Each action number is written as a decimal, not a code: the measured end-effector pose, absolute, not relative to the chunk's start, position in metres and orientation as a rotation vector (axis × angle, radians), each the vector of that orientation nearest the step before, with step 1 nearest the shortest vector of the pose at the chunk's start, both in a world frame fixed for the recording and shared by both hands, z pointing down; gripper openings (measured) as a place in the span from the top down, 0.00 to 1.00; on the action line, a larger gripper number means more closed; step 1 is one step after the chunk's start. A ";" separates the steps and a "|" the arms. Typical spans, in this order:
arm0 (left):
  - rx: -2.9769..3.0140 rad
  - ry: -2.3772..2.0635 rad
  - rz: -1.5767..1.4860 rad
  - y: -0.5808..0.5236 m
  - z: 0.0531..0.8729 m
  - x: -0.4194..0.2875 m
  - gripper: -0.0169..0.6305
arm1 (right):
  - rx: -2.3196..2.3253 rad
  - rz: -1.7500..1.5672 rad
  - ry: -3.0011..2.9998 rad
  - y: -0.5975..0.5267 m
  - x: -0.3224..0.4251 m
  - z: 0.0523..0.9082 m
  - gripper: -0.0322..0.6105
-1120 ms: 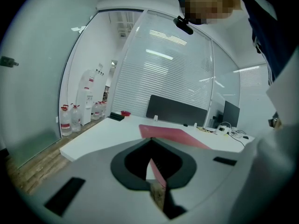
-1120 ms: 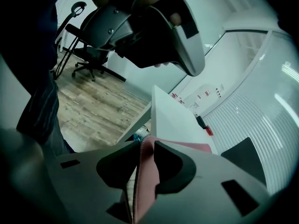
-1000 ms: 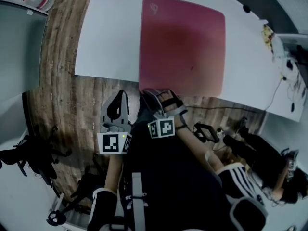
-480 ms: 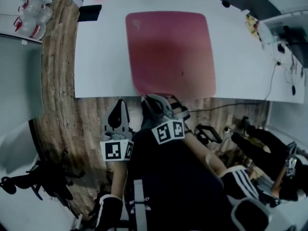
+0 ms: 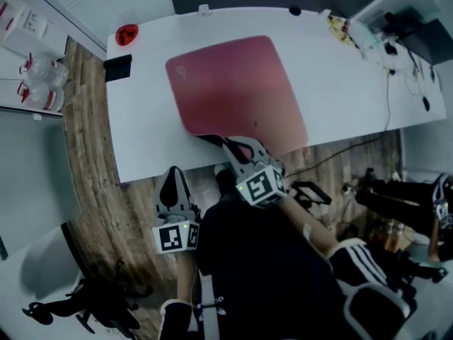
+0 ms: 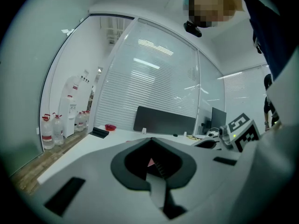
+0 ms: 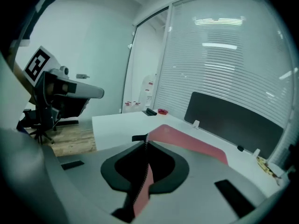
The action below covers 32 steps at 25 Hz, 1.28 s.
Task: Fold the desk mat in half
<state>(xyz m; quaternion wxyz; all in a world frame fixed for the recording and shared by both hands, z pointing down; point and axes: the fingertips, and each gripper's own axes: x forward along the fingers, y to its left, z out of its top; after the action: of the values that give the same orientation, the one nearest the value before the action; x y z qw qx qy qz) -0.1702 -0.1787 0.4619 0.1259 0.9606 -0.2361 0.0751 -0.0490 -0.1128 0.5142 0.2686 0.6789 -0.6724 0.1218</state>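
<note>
The right tongs (image 5: 228, 144) are pinching the near edge of the pink mat (image 5: 230, 87) just below the frame's centre, holding that edge curled up; the left tongs (image 5: 173, 177) are hanging pressed together and empty at lower left, over the wooden floor (image 5: 92, 190); the white table (image 5: 141, 140) is stretching across the upper frame; the mat is lying across its middle; a black slab (image 5: 117, 67) and a red dish (image 5: 127, 34) are sitting near the table's upper-left corner.

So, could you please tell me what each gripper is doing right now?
Left gripper: shut, holding nothing.
Right gripper: shut on the near edge of the desk mat.
</note>
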 end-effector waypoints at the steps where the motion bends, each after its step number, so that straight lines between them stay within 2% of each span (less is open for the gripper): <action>1: 2.806 -0.678 0.210 -0.179 0.459 -0.168 0.97 | 1.860 0.339 -1.808 -0.114 -0.043 0.512 0.92; 17: 2.894 -0.618 0.100 -0.206 0.420 -0.147 0.97 | 2.071 0.255 -1.648 -0.139 0.047 0.466 0.92; 32: 2.901 -0.573 0.122 -0.207 0.415 -0.094 0.97 | 2.114 0.269 -1.613 -0.147 0.123 0.454 0.92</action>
<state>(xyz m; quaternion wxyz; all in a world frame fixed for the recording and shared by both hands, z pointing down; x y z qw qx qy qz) -0.0938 -0.2075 0.4146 0.0909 0.9761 -0.1929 0.0410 0.1229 -0.1467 0.4540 0.2322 0.7695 -0.5868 0.0980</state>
